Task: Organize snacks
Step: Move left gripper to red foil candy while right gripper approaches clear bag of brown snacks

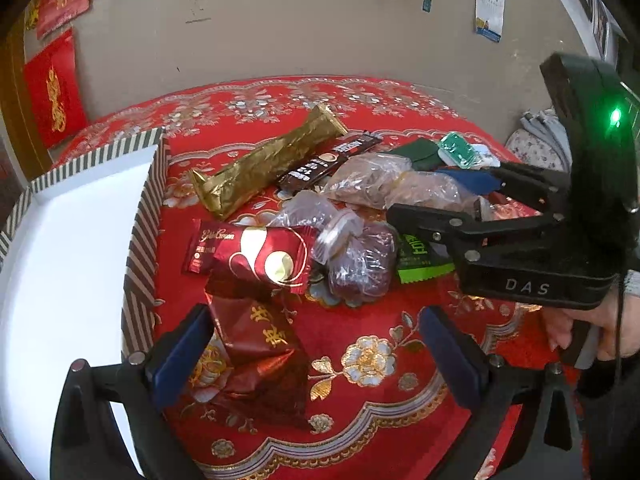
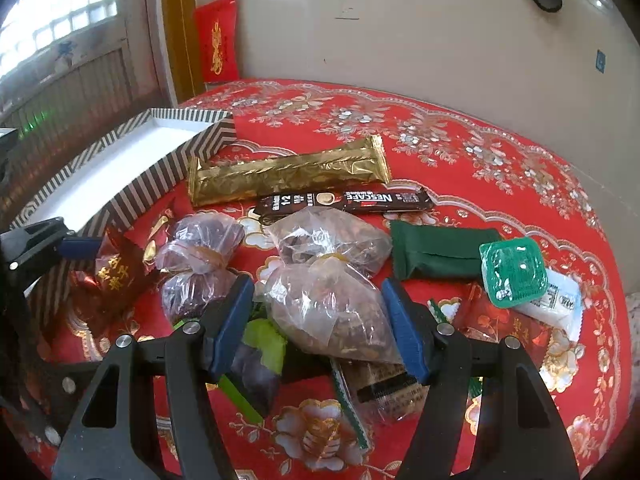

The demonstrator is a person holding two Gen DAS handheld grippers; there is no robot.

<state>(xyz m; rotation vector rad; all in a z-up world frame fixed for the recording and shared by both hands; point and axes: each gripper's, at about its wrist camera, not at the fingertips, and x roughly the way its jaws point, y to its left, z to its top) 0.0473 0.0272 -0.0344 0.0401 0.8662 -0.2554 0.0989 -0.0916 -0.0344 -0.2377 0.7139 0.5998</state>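
My left gripper [image 1: 316,356] stands open low over the red tablecloth. A red foil packet with gold characters [image 1: 256,344] lies between its blue pads, close to the left one. My right gripper [image 2: 320,320] is open around a clear bag of brown snacks [image 2: 332,308]. The bag fills most of the gap and brushes the right pad [image 2: 404,328]. In the left wrist view the right gripper [image 1: 428,196] reaches in from the right over that bag [image 1: 424,192]. A striped box [image 1: 144,216] with a white inside stands at the left.
A gold bar [image 2: 288,176], a Nescafe stick [image 2: 344,202], a bag of dark fruit [image 2: 196,256], a dark green pack [image 2: 436,254], a green cup [image 2: 514,272] and a white packet [image 2: 556,304] crowd the cloth. A red packet [image 1: 260,260] lies by the box. A hand [image 1: 580,328] holds the right gripper.
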